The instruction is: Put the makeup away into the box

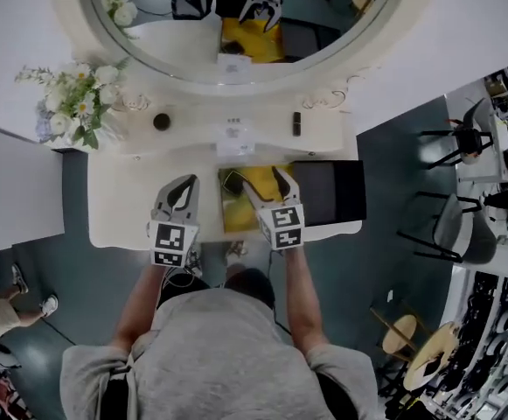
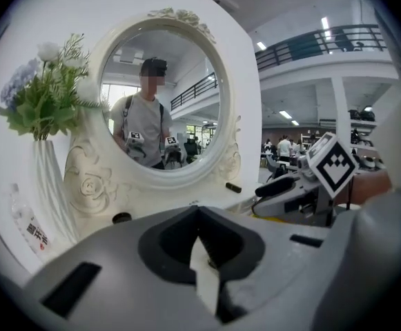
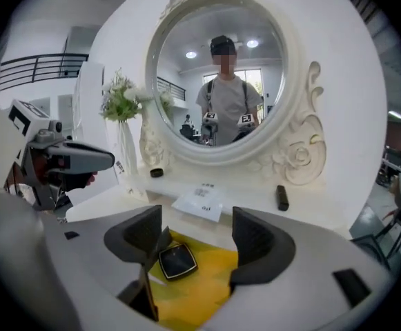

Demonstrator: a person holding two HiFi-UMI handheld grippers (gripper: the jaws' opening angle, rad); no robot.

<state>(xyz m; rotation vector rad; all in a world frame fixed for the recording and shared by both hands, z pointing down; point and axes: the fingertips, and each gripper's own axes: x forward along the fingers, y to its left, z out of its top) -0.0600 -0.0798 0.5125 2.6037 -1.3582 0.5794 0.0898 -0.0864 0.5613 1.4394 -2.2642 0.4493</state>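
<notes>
An open box with a yellow lining (image 1: pixel 252 206) sits at the front middle of the white vanity table (image 1: pixel 122 199). A black square compact (image 1: pixel 233 182) lies inside it, also seen in the right gripper view as the compact (image 3: pixel 177 261) on the yellow lining (image 3: pixel 203 292). My right gripper (image 1: pixel 264 184) hovers open over the box, empty, with the compact just below its left jaw (image 3: pixel 197 243). A black tube (image 1: pixel 296 123) and a small round black pot (image 1: pixel 161 121) rest on the shelf under the mirror. My left gripper (image 1: pixel 182 186) is shut and empty beside the box's left side (image 2: pixel 203 254).
A round mirror (image 1: pixel 236 16) in an ornate white frame backs the table. A vase of white flowers (image 1: pixel 74 103) stands at the left. A white card (image 1: pixel 234 138) lies on the shelf. The box's black lid (image 1: pixel 330 191) lies flat at the right. Chairs (image 1: pixel 459 226) stand further right.
</notes>
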